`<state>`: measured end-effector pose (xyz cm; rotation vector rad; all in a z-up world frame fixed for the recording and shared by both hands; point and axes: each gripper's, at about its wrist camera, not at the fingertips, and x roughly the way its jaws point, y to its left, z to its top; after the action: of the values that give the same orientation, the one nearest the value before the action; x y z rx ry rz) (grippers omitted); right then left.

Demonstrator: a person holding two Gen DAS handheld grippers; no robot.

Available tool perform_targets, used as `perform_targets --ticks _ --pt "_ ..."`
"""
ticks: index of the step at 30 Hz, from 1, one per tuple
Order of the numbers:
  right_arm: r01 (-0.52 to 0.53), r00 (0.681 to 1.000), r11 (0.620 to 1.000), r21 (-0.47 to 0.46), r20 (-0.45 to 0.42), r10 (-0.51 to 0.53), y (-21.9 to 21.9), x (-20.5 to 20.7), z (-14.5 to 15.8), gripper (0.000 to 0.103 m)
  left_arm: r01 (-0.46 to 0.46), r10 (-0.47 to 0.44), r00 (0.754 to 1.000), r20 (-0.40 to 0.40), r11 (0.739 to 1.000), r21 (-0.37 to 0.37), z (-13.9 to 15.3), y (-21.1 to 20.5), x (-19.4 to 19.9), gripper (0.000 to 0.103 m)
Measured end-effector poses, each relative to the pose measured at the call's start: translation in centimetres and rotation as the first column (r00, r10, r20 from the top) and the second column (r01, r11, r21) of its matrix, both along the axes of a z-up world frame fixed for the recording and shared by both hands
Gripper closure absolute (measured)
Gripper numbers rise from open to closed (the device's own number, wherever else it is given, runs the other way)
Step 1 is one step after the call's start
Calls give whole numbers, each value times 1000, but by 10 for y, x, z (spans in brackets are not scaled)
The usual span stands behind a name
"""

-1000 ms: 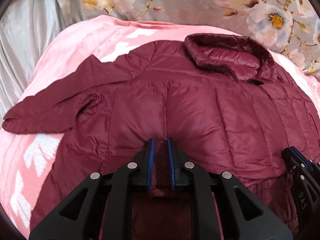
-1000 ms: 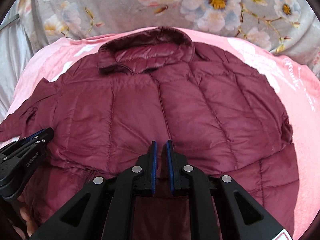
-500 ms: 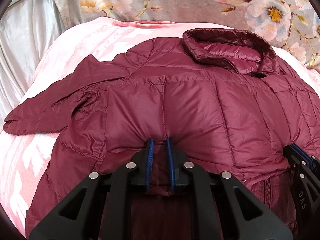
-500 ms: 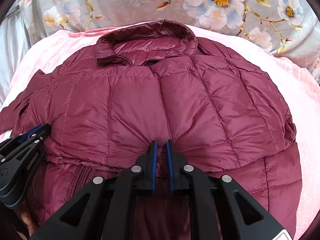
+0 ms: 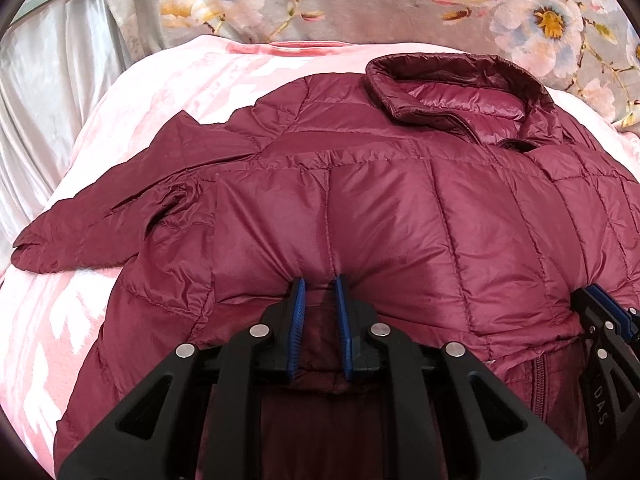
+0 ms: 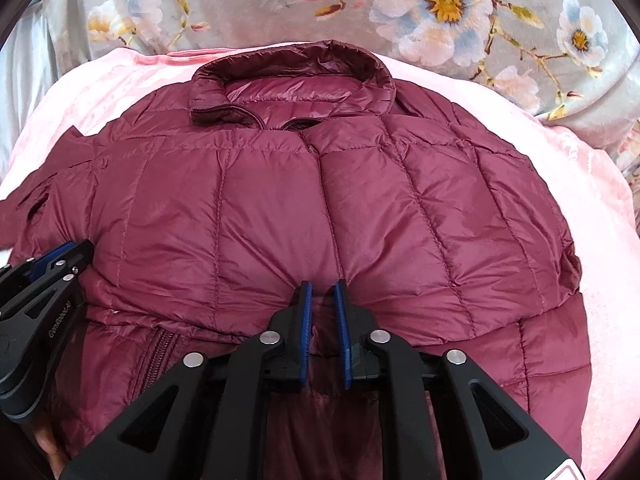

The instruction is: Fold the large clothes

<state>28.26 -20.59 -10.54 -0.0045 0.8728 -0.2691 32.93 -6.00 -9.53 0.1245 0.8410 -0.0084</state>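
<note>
Maroon quilted down jacket [image 5: 400, 216] lies front-up on a pink blanket [image 5: 160, 92], collar [image 5: 452, 84] at the far end from both grippers. Bottom part of jacket is doubled up over the body; the folded edge runs across just ahead of the grippers.

Left gripper [image 5: 320, 284]: blue-padded jaws narrowly apart, a bunched ridge of jacket fabric pinched between them at the folded edge. Jaws have just been opening a little, fabric still between the pads. One sleeve [image 5: 92, 232] stretches out to the left of this gripper, flat on the blanket, cuff well apart from the body. Zipper [image 5: 536, 376] shows near and to the right, below the fold.

Right gripper [image 6: 322, 286]: same posture, jaws a small gap apart, jacket fabric gathered between the pads at the folded edge; they too have just eased open slightly. Far right side of jacket rounds off beyond it, pink blanket showing past the edge.

Each gripper appears at the edge of the other's view, side by side along the same fold. Floral grey bedding [image 6: 280, 12] lies beyond the collar. Pale satin fabric [image 5: 52, 92] hangs far left.
</note>
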Motion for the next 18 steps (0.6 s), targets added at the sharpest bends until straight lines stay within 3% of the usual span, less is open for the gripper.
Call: perform_targets --ticks 5,8,10,11,12,13,15,18 --pt "3 1000 1000 -12 -1 -3 1 0 0 87 -13 13 1000 1 1000 8 0 2 0 81" --pt "9 1000 1000 -17 0 -9 1 0 0 83 -28 28 1000 3 1000 -8 2 7 0 64" --pt "18 1000 1000 -1 9 -18 -3 -1 2 72 -39 40 999 5 995 -87 10 23 -2 34" --pt "18 1000 1000 17 24 -19 -6 -4 5 64 -49 50 999 3 991 -125 15 34 -5 30" --pt "13 999 999 34 48 -15 -7 -9 10 40 -68 71 997 11 983 -170 24 52 -10 28" --pt "1 997 999 50 75 -5 -6 -15 16 23 -79 85 996 20 978 -194 31 66 -13 22" --pt "-27 989 997 74 147 16 1 -32 30 22 -131 148 987 56 964 -230 49 111 -20 9" --pt "-78 982 994 81 178 63 20 -44 40 22 -243 269 961 71 936 -255 64 176 -22 9"
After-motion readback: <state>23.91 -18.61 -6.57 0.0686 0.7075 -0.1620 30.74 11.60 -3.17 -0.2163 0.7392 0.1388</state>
